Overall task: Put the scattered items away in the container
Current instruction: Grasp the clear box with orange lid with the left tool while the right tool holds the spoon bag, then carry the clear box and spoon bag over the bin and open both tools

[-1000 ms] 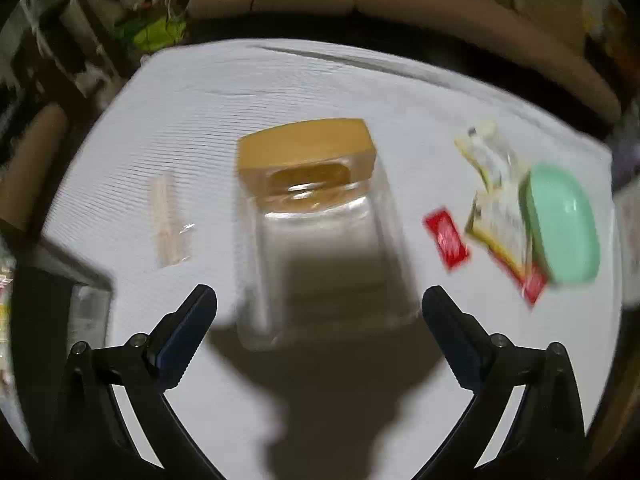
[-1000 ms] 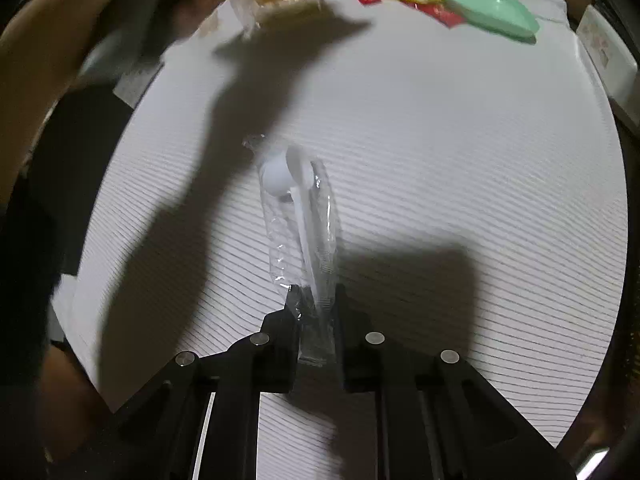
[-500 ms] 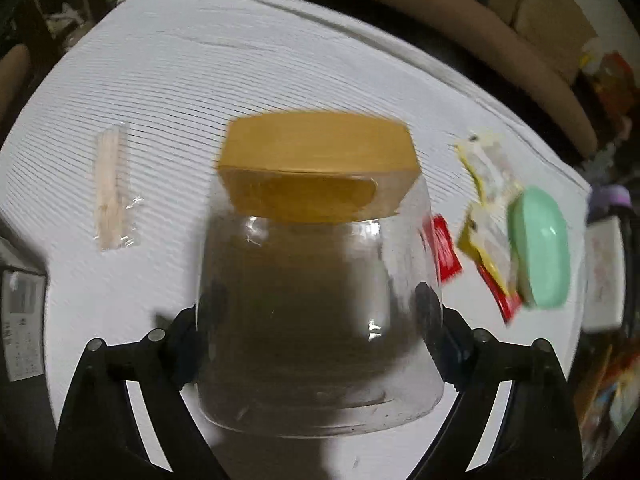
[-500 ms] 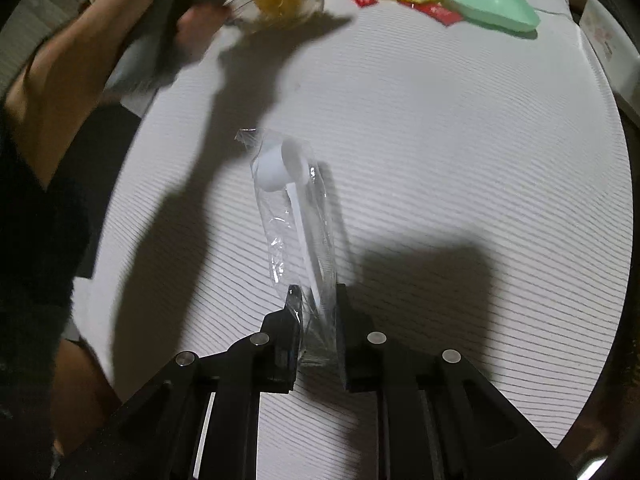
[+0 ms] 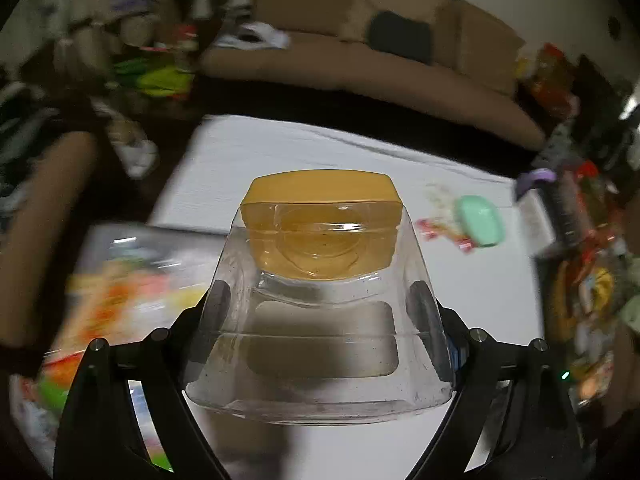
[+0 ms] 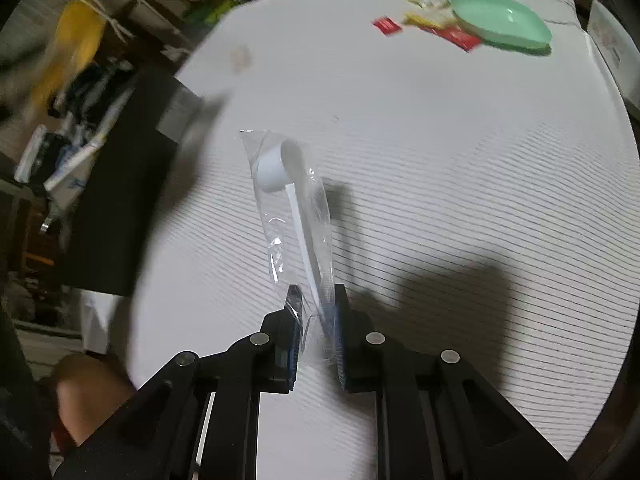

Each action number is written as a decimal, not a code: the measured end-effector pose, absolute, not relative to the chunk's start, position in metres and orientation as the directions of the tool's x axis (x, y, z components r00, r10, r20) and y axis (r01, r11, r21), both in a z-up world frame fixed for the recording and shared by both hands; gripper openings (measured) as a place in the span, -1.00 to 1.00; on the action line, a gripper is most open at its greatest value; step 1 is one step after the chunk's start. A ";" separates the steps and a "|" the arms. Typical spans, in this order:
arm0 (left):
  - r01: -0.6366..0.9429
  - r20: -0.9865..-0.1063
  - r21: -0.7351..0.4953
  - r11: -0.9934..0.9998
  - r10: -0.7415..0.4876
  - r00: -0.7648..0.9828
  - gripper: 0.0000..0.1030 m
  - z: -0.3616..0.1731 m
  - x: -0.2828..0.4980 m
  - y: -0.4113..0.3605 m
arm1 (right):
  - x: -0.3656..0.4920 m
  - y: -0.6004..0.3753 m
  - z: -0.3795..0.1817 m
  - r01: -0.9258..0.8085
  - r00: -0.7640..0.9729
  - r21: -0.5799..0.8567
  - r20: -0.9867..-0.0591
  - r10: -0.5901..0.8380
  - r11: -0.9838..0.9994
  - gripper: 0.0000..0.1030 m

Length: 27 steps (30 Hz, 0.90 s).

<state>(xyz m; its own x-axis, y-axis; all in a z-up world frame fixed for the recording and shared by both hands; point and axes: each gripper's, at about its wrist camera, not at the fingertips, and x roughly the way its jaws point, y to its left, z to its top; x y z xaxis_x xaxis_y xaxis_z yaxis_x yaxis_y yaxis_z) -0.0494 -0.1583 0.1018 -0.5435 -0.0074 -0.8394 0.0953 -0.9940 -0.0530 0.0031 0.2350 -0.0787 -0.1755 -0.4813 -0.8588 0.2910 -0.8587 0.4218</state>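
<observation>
My left gripper (image 5: 320, 300) is shut on a clear plastic jar (image 5: 320, 344) with a yellow lid (image 5: 322, 196). The pads press on the jar's two sides and hold it in the air, lid pointing away, above the white striped table (image 5: 460, 280). My right gripper (image 6: 316, 300) is shut on the lower end of a clear wrapper (image 6: 296, 232) holding a white plastic spoon (image 6: 280, 164). The wrapped spoon hangs above the table (image 6: 440, 140), bowl end farthest from me. A mint green dish (image 6: 500, 20) and red and yellow sachets (image 6: 440, 28) lie at the far right.
A small pale packet (image 6: 240, 56) lies near the table's far left edge. A black box (image 6: 120, 184) stands against the left side and a white box (image 6: 612, 48) at the right. A brown sofa (image 5: 360, 68) runs behind the table. Blurred colourful packs (image 5: 112, 300) lie left.
The left gripper closed on the jar and lifted it well off the table, swinging back and up. The right gripper raised the wrapped spoon a little.
</observation>
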 end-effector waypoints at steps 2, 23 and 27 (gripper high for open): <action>0.168 -0.833 0.035 -0.985 -0.122 -0.539 0.70 0.098 -0.027 -0.196 | -0.002 0.227 -0.075 0.295 -0.164 0.476 -0.829 -0.535 -0.828 -0.72; 0.238 -0.942 -0.031 -0.971 -0.051 -0.333 0.86 -0.023 -0.017 -0.331 | -0.063 -0.077 0.030 0.464 -0.057 0.556 -0.759 -0.649 -0.690 -0.68; 0.264 -0.907 -0.157 -0.952 0.034 -0.419 0.91 0.013 0.016 -0.337 | -0.076 -0.110 0.003 0.441 -0.092 0.476 -0.819 -0.566 -0.761 -0.59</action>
